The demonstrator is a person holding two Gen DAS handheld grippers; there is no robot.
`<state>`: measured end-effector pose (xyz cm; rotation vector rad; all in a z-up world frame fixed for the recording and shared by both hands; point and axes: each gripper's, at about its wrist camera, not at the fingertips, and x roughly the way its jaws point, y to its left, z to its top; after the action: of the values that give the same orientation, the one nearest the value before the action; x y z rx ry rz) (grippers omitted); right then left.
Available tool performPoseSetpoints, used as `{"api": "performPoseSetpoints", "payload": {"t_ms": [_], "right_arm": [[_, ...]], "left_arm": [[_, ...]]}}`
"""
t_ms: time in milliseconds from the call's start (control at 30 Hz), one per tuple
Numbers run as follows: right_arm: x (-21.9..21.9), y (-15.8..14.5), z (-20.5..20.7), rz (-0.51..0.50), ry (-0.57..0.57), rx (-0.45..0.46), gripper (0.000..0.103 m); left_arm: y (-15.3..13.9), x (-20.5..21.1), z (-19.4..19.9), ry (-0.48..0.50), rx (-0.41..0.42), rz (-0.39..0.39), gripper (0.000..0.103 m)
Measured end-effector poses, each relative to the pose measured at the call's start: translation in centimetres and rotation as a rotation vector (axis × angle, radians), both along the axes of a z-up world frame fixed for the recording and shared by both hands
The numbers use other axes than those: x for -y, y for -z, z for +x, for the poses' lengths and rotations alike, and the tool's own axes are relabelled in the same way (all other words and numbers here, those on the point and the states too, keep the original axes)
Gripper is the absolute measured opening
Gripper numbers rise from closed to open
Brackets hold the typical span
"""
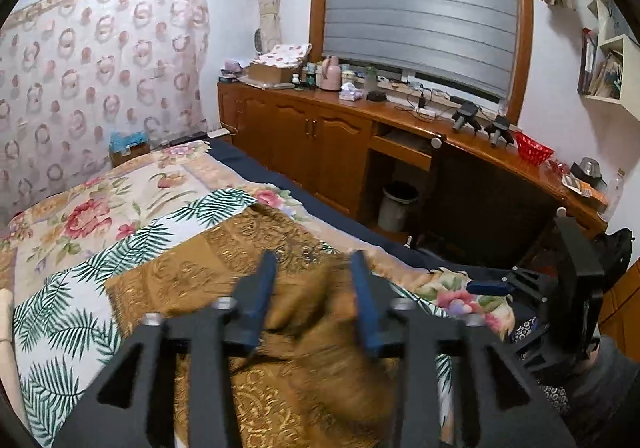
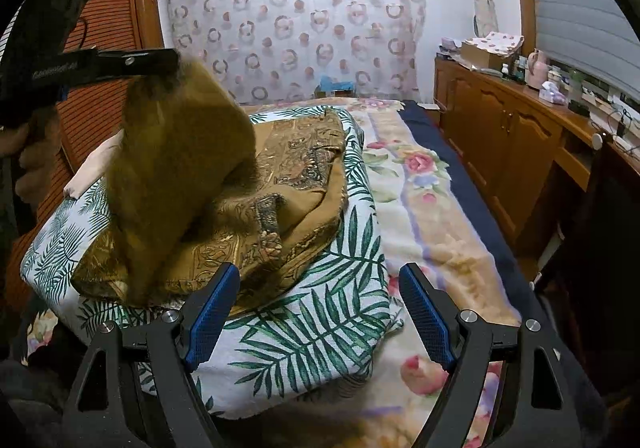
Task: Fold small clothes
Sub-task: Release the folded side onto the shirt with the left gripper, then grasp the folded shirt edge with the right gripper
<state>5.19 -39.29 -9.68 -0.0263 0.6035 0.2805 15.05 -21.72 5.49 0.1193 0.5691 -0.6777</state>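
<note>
A small brown garment with gold patterning [image 2: 296, 184] lies on a palm-leaf cloth [image 2: 320, 324] on the bed. In the right wrist view my left gripper [image 2: 160, 62] is up at the left, and a blurred flap of the garment [image 2: 176, 168] hangs from its tip. In the left wrist view the left gripper [image 1: 316, 288] shows its blue fingers [image 1: 260, 288] apart over blurred brown cloth [image 1: 320, 328]. My right gripper [image 2: 320, 312] is open and empty, low over the palm-leaf cloth near the garment's front edge. It also shows in the left wrist view [image 1: 492, 286] at the right.
A floral blanket [image 2: 424, 208] covers the bed. A wooden cabinet [image 1: 320, 140] with a cluttered top runs along the right side. A waste bin [image 1: 396, 204] stands under the desk part. A patterned curtain [image 2: 296, 20] hangs behind the bed.
</note>
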Motion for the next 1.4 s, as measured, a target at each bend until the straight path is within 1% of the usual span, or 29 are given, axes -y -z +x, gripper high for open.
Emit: {"api": "performPoseSetpoints", "payload": {"t_ms": [33,67,100,133,200,300,467,600,800,1000,1200,1400], "right_arm": [[0.1,0.0,0.0,0.001,0.001,0.001,0.084],[0.1,0.0,0.0,0.003,0.002,0.002,0.084],[0.2,0.0,0.1,0.004,0.003,0.002,0.084],[0.2,-0.1,0.2,0.004,0.004,0.003,0.084],[0.1,-0.1,0.3,0.003,0.004,0.006,0.084],[-0.3,-0.2,0.4,-0.001,0.002,0.009,0.084],[-1.2,-0.4,1.1,-0.008,-0.020,0.014,0.084],[-2.4,-0.9,2.2,-0.014,-0.058,0.022,0.084],[-5.2,-1.7,5.3,-0.035,-0.123,0.018,0.084],[-8.7,-2.0,9.1,-0.097,-0.214,0.003,0.084],[-12.3,-2.0,12.9,-0.149,-0.304,-0.033,0.084],[-14.1,-1.1,15.8,-0.182,-0.364,-0.095,0.084]], "left_arm": [[0.2,-0.5,-0.2,-0.004,-0.004,0.000,0.045],[0.3,-0.8,-0.3,-0.010,-0.008,0.001,0.053],[0.7,-1.6,-0.5,-0.026,-0.016,-0.001,0.059],[1.0,-2.0,-0.3,-0.035,-0.023,-0.002,0.072],[1.9,-3.5,-0.5,-0.056,-0.036,-0.003,0.081],[3.5,-5.4,-0.7,-0.100,-0.058,0.013,0.081],[6.0,-8.9,-1.0,-0.168,-0.116,0.003,0.081],[7.1,-10.9,-1.1,-0.194,-0.139,-0.011,0.081],[7.8,-13.1,-0.9,-0.223,-0.138,-0.011,0.081],[8.4,-14.9,-0.3,-0.236,-0.141,-0.022,0.081],[8.5,-16.2,0.2,-0.260,-0.115,0.000,0.081],[8.9,-17.4,0.7,-0.274,-0.114,0.001,0.081]]}}
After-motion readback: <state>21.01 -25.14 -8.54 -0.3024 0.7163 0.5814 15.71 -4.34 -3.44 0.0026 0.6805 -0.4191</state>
